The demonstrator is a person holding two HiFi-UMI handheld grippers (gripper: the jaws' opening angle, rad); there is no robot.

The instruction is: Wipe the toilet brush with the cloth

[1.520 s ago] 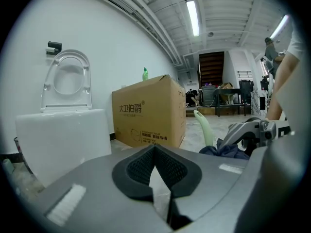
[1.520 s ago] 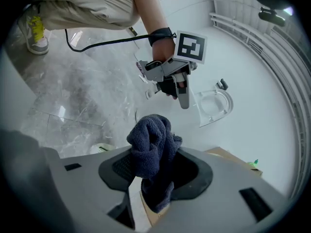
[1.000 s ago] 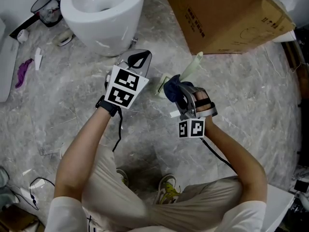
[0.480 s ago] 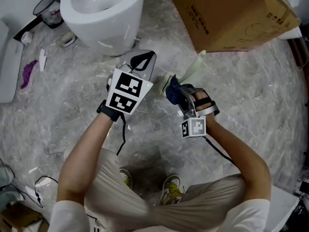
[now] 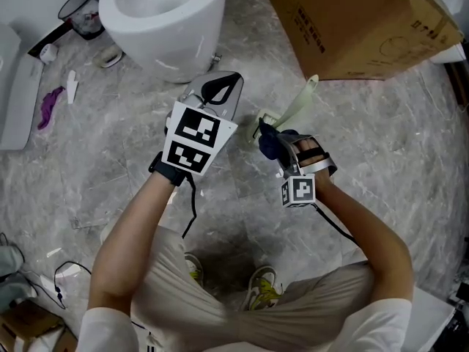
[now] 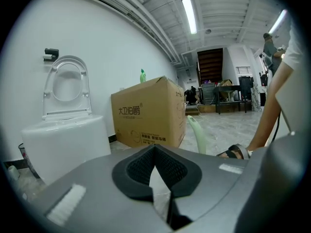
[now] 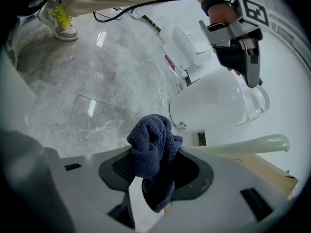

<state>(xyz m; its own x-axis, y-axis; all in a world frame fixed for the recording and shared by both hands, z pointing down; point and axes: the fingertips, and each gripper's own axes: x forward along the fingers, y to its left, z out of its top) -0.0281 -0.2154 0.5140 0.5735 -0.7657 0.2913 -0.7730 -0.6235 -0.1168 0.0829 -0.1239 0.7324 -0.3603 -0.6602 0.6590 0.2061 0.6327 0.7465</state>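
The pale green toilet brush handle slants up off the floor between my two grippers. My right gripper is shut on a dark blue cloth, and the cloth lies against the lower part of the handle. In the right gripper view the cloth bunches out of the right gripper, with the handle just behind it. My left gripper hovers to the left of the brush, shut, with nothing in it. From the left gripper the handle stands apart, ahead. The brush head is hidden.
A white toilet stands close behind the left gripper. A large cardboard box fills the back right. Scraps, a purple rag and a black bin lie at the left on the marble floor. The person's shoes are below.
The right gripper with the cloth has slid a little down the handle, away from its tip. The left gripper has stayed about where it was.
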